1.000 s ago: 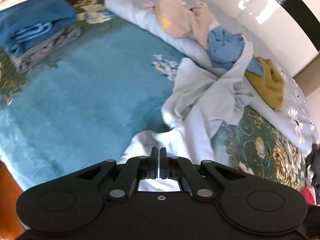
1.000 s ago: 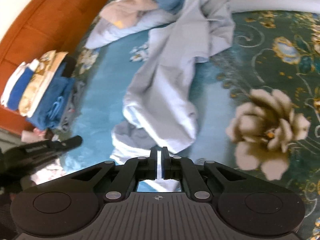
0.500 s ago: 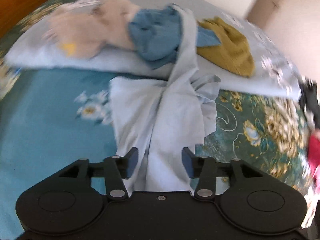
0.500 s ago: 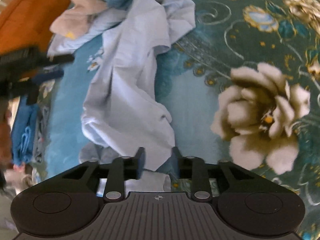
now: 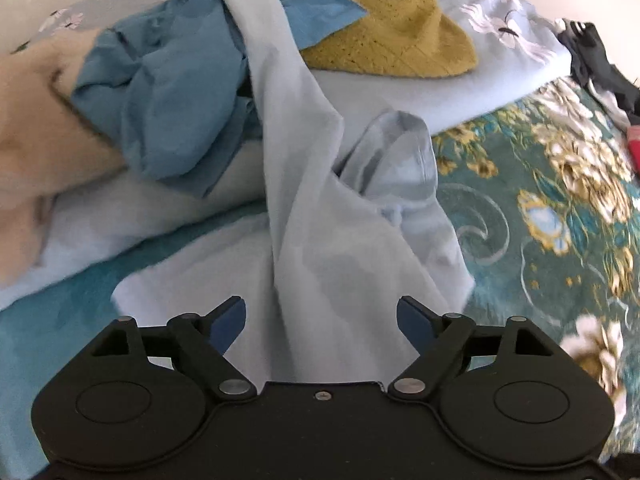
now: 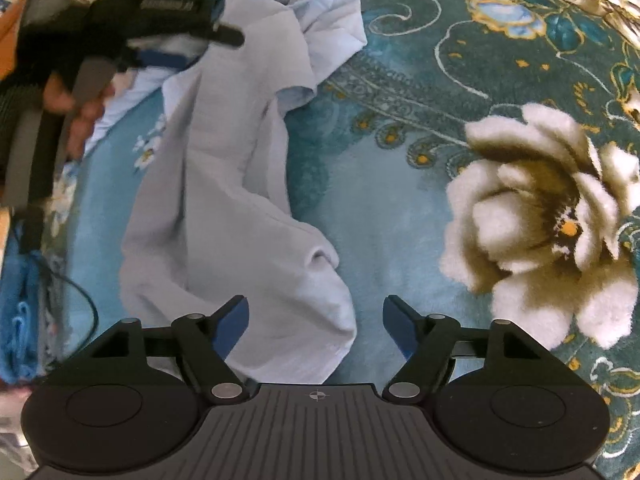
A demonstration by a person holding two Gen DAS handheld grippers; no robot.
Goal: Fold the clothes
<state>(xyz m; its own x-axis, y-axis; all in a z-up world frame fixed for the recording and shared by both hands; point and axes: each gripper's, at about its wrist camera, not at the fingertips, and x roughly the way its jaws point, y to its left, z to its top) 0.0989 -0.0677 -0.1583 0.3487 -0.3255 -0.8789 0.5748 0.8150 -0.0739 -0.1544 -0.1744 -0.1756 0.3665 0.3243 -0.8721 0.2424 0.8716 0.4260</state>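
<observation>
A pale blue garment [image 5: 320,248] lies crumpled on the bed, one end draped up over a pile of clothes. My left gripper [image 5: 321,316] hovers over its upper part with jaws opening wide; cloth lies between the fingers but the pads do not press it. In the right wrist view the same garment [image 6: 224,208] runs down the teal blanket. My right gripper [image 6: 316,316] stands over its lower end, jaws opening, pads clear of the cloth. The left gripper [image 6: 192,46] and the hand holding it show at the upper left there.
A darker blue garment [image 5: 168,96], a mustard knit [image 5: 392,28] and a beige piece [image 5: 36,128] lie heaped on a pale pillow [image 5: 460,92]. The teal floral blanket [image 6: 520,180] spreads to the right. Folded blue clothes [image 6: 20,320] sit at the far left edge.
Both grippers were shut a second ago and now stand wide, having let go of the pale blue garment. The left gripper swung toward the clothes pile; the right sank closer to the bed.
</observation>
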